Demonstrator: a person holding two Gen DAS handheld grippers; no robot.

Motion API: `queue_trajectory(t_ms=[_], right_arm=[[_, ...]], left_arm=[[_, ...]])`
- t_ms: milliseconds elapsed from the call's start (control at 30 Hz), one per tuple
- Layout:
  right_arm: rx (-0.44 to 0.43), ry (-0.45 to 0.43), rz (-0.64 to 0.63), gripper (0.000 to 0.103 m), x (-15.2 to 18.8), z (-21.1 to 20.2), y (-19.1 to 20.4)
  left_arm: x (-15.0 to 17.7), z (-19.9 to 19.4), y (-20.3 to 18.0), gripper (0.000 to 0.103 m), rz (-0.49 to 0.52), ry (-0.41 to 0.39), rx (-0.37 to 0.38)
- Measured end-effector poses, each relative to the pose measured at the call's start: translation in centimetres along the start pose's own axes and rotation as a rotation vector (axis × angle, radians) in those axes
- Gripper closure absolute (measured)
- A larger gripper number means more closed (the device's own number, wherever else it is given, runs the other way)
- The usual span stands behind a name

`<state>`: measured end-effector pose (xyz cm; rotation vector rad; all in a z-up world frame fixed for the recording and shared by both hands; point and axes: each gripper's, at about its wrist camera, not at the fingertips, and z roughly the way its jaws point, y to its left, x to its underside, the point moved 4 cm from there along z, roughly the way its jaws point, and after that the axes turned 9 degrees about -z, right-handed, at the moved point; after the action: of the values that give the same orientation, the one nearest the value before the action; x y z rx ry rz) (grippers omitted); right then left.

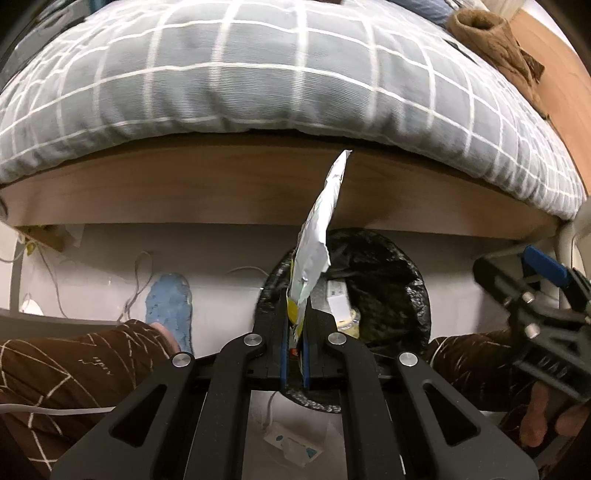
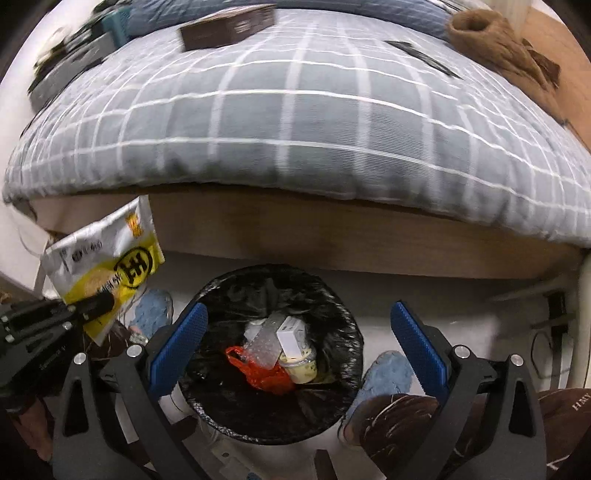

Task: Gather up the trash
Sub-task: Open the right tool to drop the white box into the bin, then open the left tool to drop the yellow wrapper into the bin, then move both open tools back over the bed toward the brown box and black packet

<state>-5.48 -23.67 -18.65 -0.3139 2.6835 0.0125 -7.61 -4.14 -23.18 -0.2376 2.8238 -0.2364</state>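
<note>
My left gripper (image 1: 294,325) is shut on a yellow and silver snack wrapper (image 1: 317,236), which stands up edge-on from the jaws over the near left rim of a black-lined trash bin (image 1: 391,280). From the right wrist view the same wrapper (image 2: 107,258) shows its yellow printed face, pinched by the left gripper (image 2: 96,303) left of the bin (image 2: 343,332). My right gripper (image 2: 299,345) hangs open directly above the bin, nothing between its blue pads (image 2: 181,347). Inside lie a red bag (image 2: 264,373), a white box (image 2: 290,338) and a plastic cup (image 2: 301,367).
A bed with a grey checked duvet (image 1: 258,74) and wooden side board (image 1: 184,184) rises just behind the bin. A brown box (image 2: 229,27) and brown cloth (image 2: 498,48) lie on the bed. A person's blue slippers (image 1: 170,302) and brown trouser legs (image 1: 74,369) flank the bin; cables trail on the floor.
</note>
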Motion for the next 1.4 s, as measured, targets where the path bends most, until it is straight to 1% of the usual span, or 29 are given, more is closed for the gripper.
queue_trajectory(t_ms=[200,433,533,633,800,833,967,1000,1033,1100,1133,1200,1233,1300,1367,1400], right_arm=[[0.032,0.008,0.035,0.008,1.6,-0.3,-2.6],[0.065,0.019,0.077,0.008,2.4,-0.5,-5.1],[0.074,0.034,0.095,0.008,2.6,-0.2,-5.8],[0.08,0.041,0.108,0.008,2.8,0.0,-6.4],[0.085,0.041,0.113,0.008,2.6,-0.1,-6.6],[0.086,0.04,0.111,0.008,2.5,-0.1,-6.6],[0.098,0.022,0.105,0.008,2.0,-0.6,-6.5],[0.107,0.013,0.102,0.008,1.8,-0.8,-6.5],[0.111,0.008,0.099,0.008,1.6,-1.0,-6.4],[0.122,-0.017,0.094,0.008,1.2,-1.6,-6.5],[0.129,-0.029,0.091,0.008,1.1,-1.9,-6.5],[0.139,-0.054,0.086,0.008,0.7,-2.6,-6.5],[0.141,-0.061,0.084,0.008,0.5,-2.9,-6.5],[0.149,-0.084,0.079,0.008,0.1,-3.5,-6.5],[0.153,-0.108,0.069,0.008,-0.3,-4.3,-6.4],[0.157,-0.119,0.063,0.008,-0.4,-4.6,-6.3]], left_arm=[[0.6,1.4,-2.9,0.099,0.048,0.027,0.007],[1.2,3.1,-6.2,0.099,0.118,0.052,0.008],[1.3,3.7,-6.7,0.098,0.125,0.055,0.01],[1.4,4.1,-7.0,0.095,0.141,0.051,0.001],[1.4,3.8,-6.9,0.072,0.144,0.034,-0.013],[1.3,3.7,-6.8,0.07,0.142,0.03,-0.015],[0.8,2.9,-6.7,0.054,0.13,0.011,-0.019],[0.5,2.5,-6.7,0.048,0.127,-0.001,-0.021],[0.3,2.1,-6.7,0.045,0.125,-0.018,-0.026],[-0.1,1.2,-6.5,0.032,0.118,-0.05,-0.031],[-0.3,0.7,-6.5,0.03,0.115,-0.064,-0.028],[-0.9,-0.2,-6.2,0.022,0.11,-0.095,-0.03],[-1.2,-0.8,-6.1,0.02,0.105,-0.112,-0.03],[-1.9,-1.9,-5.9,0.012,0.101,-0.148,-0.03],[-2.3,-2.8,-5.7,0.006,0.094,-0.175,-0.031],[-2.7,-3.4,-5.6,0.006,0.089,-0.192,-0.029]])
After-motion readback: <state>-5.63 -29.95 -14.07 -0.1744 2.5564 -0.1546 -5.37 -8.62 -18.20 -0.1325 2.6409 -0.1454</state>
